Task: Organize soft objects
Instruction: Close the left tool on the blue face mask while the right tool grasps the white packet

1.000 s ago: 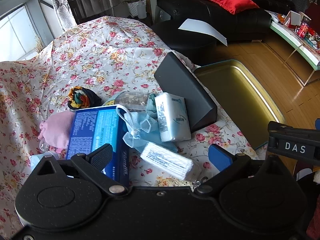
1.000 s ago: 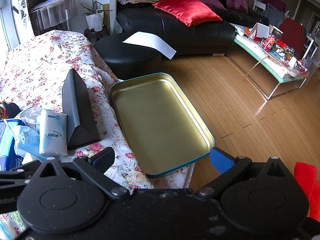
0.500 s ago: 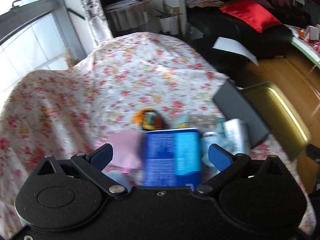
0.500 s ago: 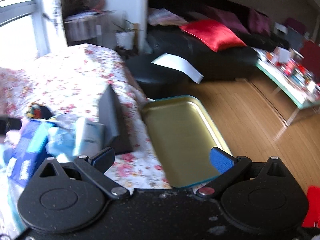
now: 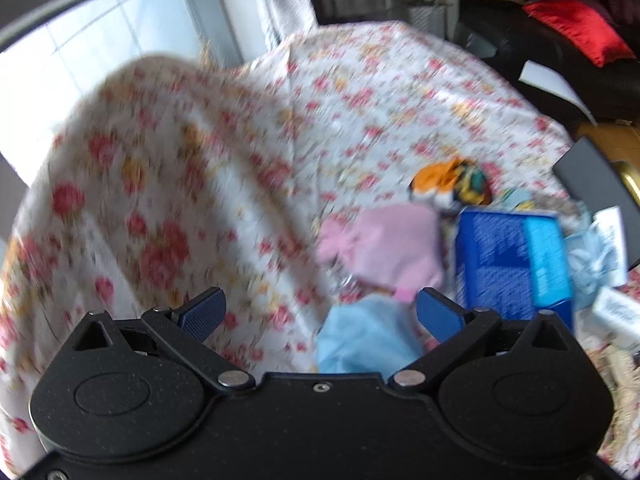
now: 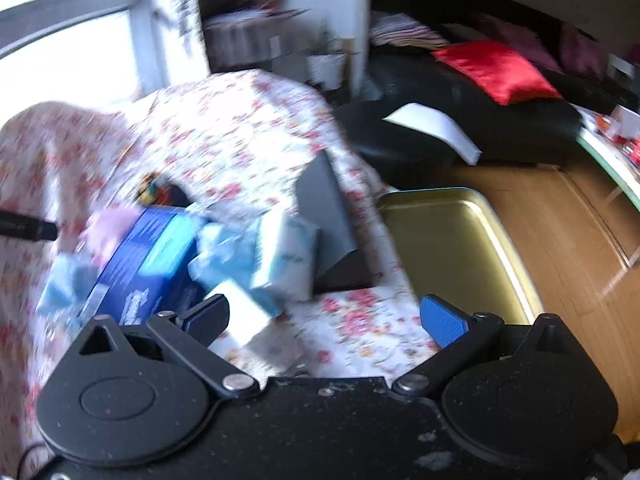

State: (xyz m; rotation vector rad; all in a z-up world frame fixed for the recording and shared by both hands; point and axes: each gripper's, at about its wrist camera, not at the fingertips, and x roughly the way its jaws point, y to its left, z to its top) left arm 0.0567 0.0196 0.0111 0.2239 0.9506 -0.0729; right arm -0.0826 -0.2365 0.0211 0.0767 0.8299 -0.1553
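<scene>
Both grippers hang released, holding nothing. The left gripper [image 5: 320, 312] hovers above a pale blue cloth [image 5: 366, 338] and pink pouch [image 5: 384, 250] on the flowered bench [image 5: 224, 160]. Both look light and limp; pinching a bunched fold should work. The right gripper [image 6: 326, 318] faces tissue packs [image 6: 286, 256] beside the gold tray [image 6: 452, 248].

The wide left part of the flowered tabletop [image 5: 208, 184] lies bare and open for passing, while on its right side the blue box [image 5: 508, 256], the pink pouch [image 5: 384, 244] and the dark wedge case [image 6: 324, 208] stand crowded together beside the bare golden tray [image 6: 452, 240].
</scene>
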